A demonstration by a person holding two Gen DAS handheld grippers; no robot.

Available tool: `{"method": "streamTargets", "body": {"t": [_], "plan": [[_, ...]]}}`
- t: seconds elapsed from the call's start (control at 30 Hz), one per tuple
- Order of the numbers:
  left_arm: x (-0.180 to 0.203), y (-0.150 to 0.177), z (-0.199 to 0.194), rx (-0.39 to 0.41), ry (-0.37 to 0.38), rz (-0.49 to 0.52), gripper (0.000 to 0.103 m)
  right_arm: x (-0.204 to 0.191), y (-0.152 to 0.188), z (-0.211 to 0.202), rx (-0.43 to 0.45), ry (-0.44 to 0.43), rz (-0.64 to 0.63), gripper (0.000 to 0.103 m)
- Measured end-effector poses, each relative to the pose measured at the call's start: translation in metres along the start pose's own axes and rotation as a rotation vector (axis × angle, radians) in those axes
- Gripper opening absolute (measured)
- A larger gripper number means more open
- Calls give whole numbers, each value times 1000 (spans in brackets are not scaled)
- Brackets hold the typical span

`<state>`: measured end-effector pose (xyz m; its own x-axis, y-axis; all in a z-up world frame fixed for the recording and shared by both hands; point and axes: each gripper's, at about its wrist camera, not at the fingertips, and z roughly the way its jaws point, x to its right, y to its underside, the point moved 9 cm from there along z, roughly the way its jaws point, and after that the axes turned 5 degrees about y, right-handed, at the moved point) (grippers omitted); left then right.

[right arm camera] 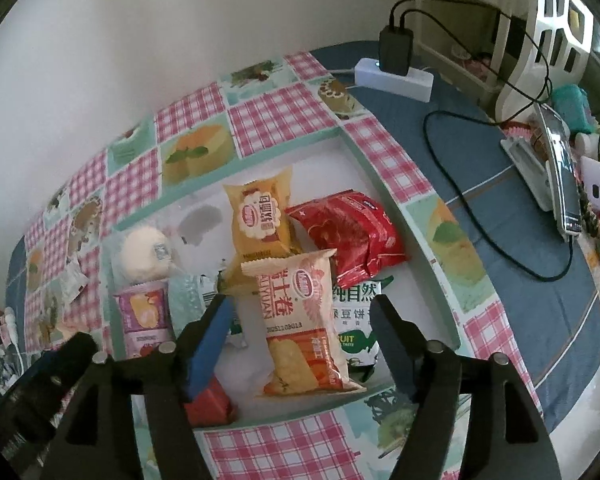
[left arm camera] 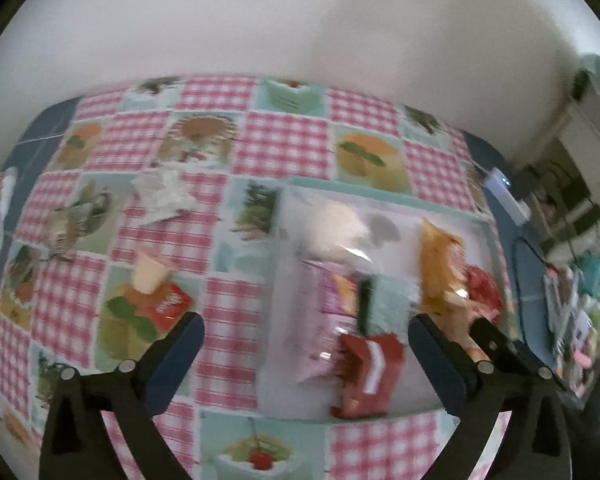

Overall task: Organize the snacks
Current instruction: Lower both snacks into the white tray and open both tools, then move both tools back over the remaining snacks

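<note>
The tray (right arm camera: 416, 220) on the counter (right arm camera: 500, 184) holds about eight snack packets, among them one red bag (right arm camera: 352, 232), one yellow packet (right arm camera: 260, 216) and one round white bun (right arm camera: 144, 254). The right hand-held gripper (right arm camera: 300, 344) stands open, pads not touching one cream wafer packet (right arm camera: 300, 320) lying between them. The left hand-held gripper (left arm camera: 306, 354) is spread wide over the tray's near-left part, a small red packet (left arm camera: 368, 376) lying loose between its fingers.
</note>
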<state>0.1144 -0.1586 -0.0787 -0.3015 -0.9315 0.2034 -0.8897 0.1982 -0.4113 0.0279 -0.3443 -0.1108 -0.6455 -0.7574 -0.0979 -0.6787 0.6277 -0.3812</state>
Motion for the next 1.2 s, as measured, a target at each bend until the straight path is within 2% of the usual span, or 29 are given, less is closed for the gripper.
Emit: {"method": "streamTargets", "body": {"t": [0.13, 0.17, 0.23, 0.6, 0.83, 1.0, 1.2], "plan": [[-28, -6, -3, 34, -50, -66, 103, -10, 4, 3, -7, -10, -31, 76], [-34, -7, -3, 39, -59, -79, 103, -15, 5, 4, -6, -15, -42, 87], [-50, -10, -6, 54, -81, -112, 103, -24, 7, 2, 10, -28, -65, 97], [-142, -18, -30, 142, -231, -259, 103, -88, 16, -15, 88, -168, -174, 97], [-187, -18, -44, 165, -334, -287, 103, -112, 27, -12, 85, -216, -210, 97], [-210, -15, -46, 159, -354, -319, 103, -129, 36, -8, 71, -238, -242, 97], [-228, -13, -46, 151, -369, -339, 103, -155, 49, -5, 76, -222, -328, 97]]}}
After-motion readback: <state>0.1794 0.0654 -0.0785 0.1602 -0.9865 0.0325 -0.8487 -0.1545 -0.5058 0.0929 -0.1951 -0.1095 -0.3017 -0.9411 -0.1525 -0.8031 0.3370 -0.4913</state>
